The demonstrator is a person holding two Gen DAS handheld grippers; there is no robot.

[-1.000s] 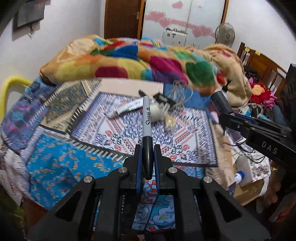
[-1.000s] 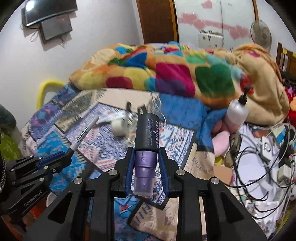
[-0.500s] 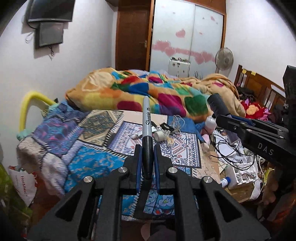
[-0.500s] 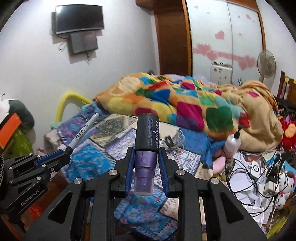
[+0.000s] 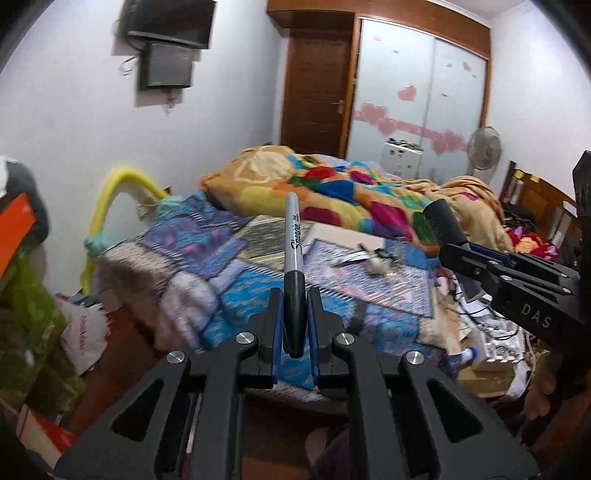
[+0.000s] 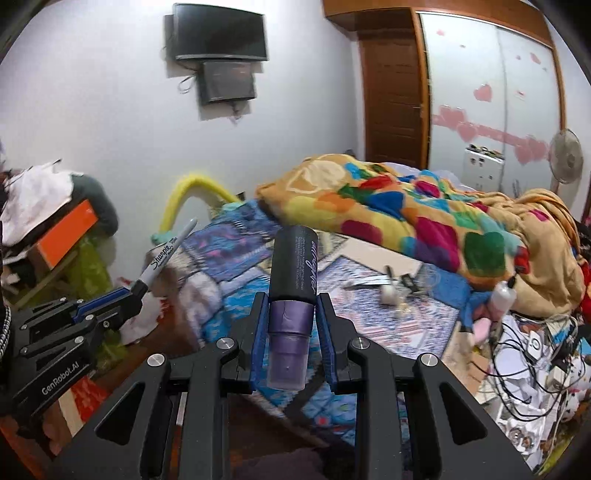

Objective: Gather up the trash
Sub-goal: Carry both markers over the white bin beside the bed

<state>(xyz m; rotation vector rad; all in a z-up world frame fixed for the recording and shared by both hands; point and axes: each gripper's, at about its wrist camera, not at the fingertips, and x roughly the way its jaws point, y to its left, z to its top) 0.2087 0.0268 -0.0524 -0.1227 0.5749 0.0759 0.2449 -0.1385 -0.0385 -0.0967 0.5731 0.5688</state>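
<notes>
**Both grippers backed away from bed, loads held**

Since a second ago both cameras have pulled back and up: the patterned bedspread (image 5: 229, 295) that filled the frame now sits lower and farther off, with wall, TV (image 6: 221, 32) and floor in view.

Left gripper (image 5: 295, 325): level, pointing toward the bed, fingers closed tight on the Sharpie marker (image 5: 294, 254) at its black cap; grey barrel stands upright above the pads. From the right wrist view it pokes up and right out of the left gripper, over the bed's near corner.

Right gripper (image 6: 291, 332): level, beside and right of the left one, fingers clamped on the purple neck of the black-and-purple bottle (image 6: 291, 280), black body upright above.

Small leftover items (image 6: 391, 288) lie on the bedspread, well apart from both grippers. Multicoloured blanket (image 6: 424, 214) heaped behind them.
</notes>
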